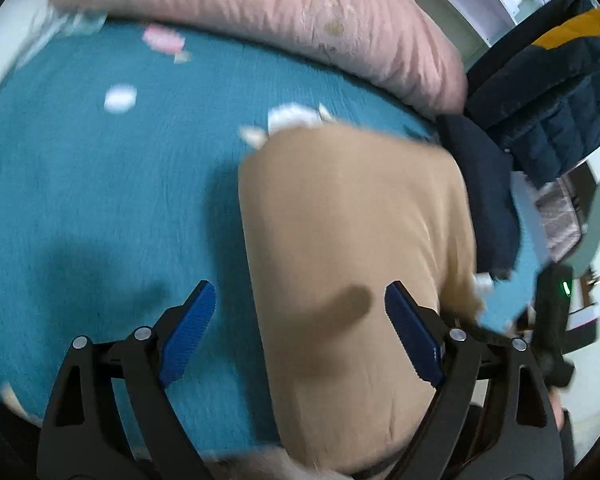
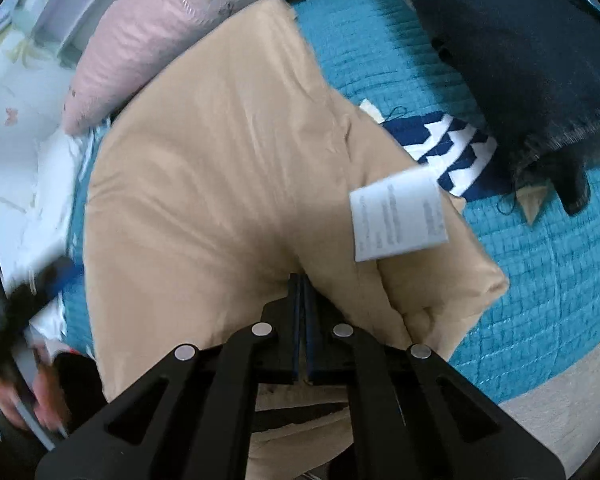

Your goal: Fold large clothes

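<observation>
A large tan garment [image 1: 352,248] lies folded lengthwise on the teal bedspread [image 1: 100,184]. My left gripper [image 1: 300,304] is open, its blue pads [image 1: 190,328] spread above the garment's left edge, holding nothing. In the right wrist view the tan garment [image 2: 220,168] fills the middle, with a white care label [image 2: 398,214] on its right side. My right gripper [image 2: 301,280] is shut on a fold of the tan garment near its front edge.
A pink quilt [image 1: 284,16] lies along the back of the bed. Dark navy clothes [image 1: 496,192] sit at the right, and show in the right wrist view [image 2: 520,48]. A navy-and-white patterned piece [image 2: 452,148] lies beside the garment. The bed's front edge [image 2: 532,392] is near.
</observation>
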A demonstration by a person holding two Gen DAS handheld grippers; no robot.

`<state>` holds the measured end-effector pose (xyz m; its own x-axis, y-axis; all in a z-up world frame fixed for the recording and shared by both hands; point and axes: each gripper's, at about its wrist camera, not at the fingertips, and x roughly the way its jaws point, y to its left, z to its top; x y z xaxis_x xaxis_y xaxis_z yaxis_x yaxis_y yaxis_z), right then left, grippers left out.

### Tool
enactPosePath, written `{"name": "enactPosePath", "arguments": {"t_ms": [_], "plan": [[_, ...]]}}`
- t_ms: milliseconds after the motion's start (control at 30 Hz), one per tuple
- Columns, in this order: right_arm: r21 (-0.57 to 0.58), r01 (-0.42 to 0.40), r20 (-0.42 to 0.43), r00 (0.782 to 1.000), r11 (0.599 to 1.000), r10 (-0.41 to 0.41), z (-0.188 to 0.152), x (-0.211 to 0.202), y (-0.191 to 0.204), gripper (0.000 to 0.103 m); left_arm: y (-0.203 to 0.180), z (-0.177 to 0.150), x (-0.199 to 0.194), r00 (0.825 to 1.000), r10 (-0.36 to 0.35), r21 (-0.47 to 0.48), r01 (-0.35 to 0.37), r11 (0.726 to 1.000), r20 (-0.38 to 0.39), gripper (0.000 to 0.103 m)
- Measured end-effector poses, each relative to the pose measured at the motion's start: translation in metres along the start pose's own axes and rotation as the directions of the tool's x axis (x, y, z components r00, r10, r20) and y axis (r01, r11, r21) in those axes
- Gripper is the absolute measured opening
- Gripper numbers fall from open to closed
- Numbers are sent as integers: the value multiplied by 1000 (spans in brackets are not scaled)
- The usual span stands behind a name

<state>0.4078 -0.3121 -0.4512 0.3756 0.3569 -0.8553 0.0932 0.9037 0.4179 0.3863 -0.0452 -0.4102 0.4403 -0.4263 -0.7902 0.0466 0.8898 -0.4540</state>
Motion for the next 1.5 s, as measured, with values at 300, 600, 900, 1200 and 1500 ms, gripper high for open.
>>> {"name": "enactPosePath", "arguments": {"t_ms": [300, 600, 900, 1200, 1500], "plan": [[27, -40, 246, 969, 999, 32, -37, -50, -6, 42, -5, -49, 25, 994, -1, -75, -8, 997, -113, 88], [328, -55, 329, 942, 943, -59, -72, -63, -52, 65, -12, -40, 32, 991, 33, -51, -40, 998, -127, 89], [536, -349, 309, 928, 769, 206, -84, -10, -99, 68, -22, -32, 36, 989, 73, 34, -69, 997, -130, 91], [350, -291, 334, 927, 891, 172, -73, -26, -65, 36, -32, -9, 23, 986, 124, 100, -113, 989, -112, 91], [-89, 370, 369, 875, 925, -314, -85, -15, 63, 29, -24, 3, 32, 976, 181, 106, -168, 980, -123, 91]]}}
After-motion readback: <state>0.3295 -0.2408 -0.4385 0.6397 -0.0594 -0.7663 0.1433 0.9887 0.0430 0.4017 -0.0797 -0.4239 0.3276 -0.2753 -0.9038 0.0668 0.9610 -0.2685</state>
